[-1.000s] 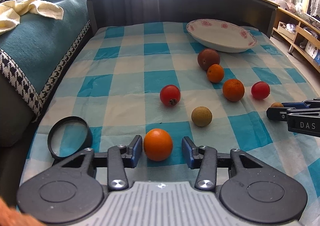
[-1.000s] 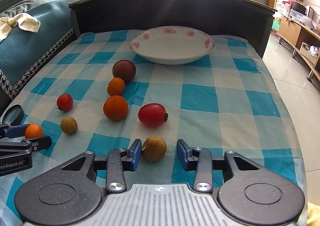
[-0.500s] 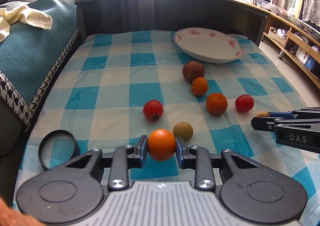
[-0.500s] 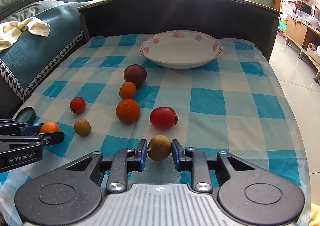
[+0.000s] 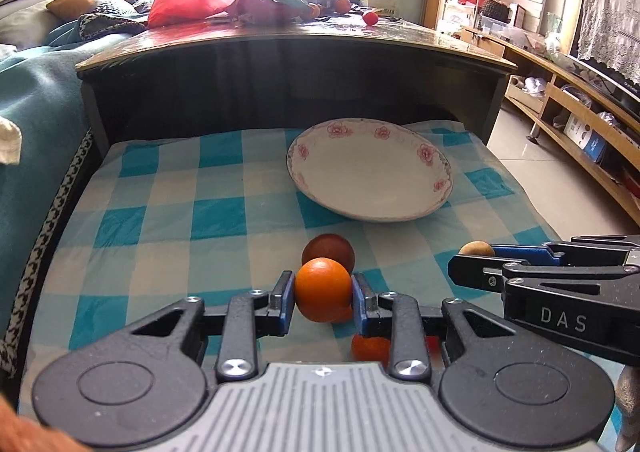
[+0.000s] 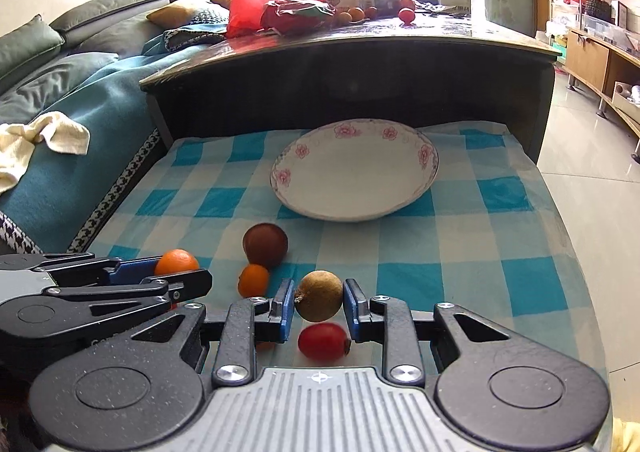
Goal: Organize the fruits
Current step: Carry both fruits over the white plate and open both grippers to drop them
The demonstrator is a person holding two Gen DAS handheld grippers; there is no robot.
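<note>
My left gripper (image 5: 323, 294) is shut on an orange (image 5: 322, 289) and holds it above the checked cloth. My right gripper (image 6: 319, 302) is shut on a small brown fruit (image 6: 319, 295), also lifted off the cloth. A white plate with pink flowers (image 5: 370, 176) (image 6: 354, 172) lies empty ahead of both. A dark brown-red fruit (image 6: 265, 245) (image 5: 330, 245), a small orange (image 6: 253, 280) and a red tomato (image 6: 322, 341) rest on the cloth below the grippers. In the left wrist view the right gripper (image 5: 472, 258) comes in from the right with the brown fruit (image 5: 476, 249).
A dark wooden board (image 6: 360, 72) walls off the far end of the cloth, with a cluttered tabletop above it. A teal-covered sofa (image 6: 72, 140) runs along the left. The tiled floor (image 6: 592, 172) drops away on the right. Another orange (image 5: 370, 348) shows under the left fingers.
Both grippers closed on their fruit, the orange on the left and the brown fruit on the right, then lifted them and moved forward toward the plate.
</note>
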